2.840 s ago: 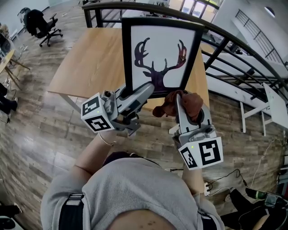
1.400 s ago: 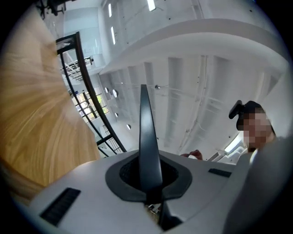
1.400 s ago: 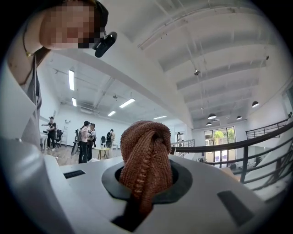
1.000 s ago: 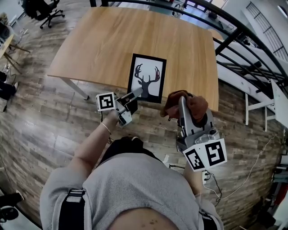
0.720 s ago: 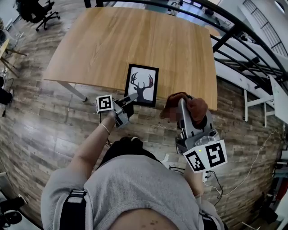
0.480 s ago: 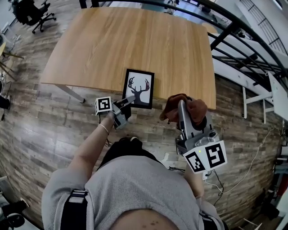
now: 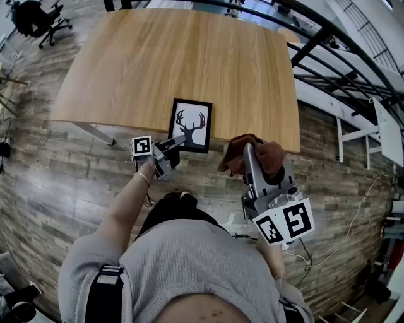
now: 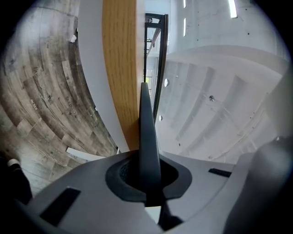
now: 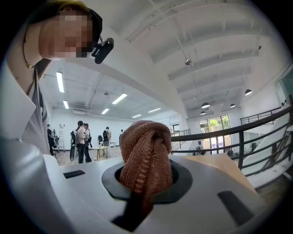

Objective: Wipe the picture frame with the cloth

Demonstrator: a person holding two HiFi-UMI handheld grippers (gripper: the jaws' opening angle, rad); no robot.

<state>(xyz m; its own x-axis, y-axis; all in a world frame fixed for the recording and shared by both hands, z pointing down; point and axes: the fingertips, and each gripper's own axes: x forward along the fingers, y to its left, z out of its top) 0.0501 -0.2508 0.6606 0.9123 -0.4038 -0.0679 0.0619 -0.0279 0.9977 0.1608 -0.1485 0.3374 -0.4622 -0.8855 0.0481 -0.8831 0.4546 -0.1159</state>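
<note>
The black picture frame [image 7: 190,125] with a deer-antler print lies flat on the wooden table [image 7: 158,57], close to its front edge. My left gripper [image 7: 180,139] reaches level to the frame's near edge and is shut on it. In the left gripper view the closed fingers [image 8: 145,132] show as one dark blade beside the table's wood [image 8: 120,68]. My right gripper [image 7: 246,151] hangs in front of the table, off the frame's right, shut on a bunched brown knitted cloth [image 7: 255,154]. The cloth [image 9: 146,155] fills the jaws in the right gripper view.
A black metal railing [image 7: 328,57] curves round the table's back and right side. A white bench [image 7: 385,132] stands beyond it at the right. An office chair [image 7: 35,16] is at the far left. Several people [image 9: 82,139] stand far off in the hall.
The frame went from upright in front of me to flat on the table near the front edge. My left gripper sank with it, still shut. The right gripper and cloth stayed put.
</note>
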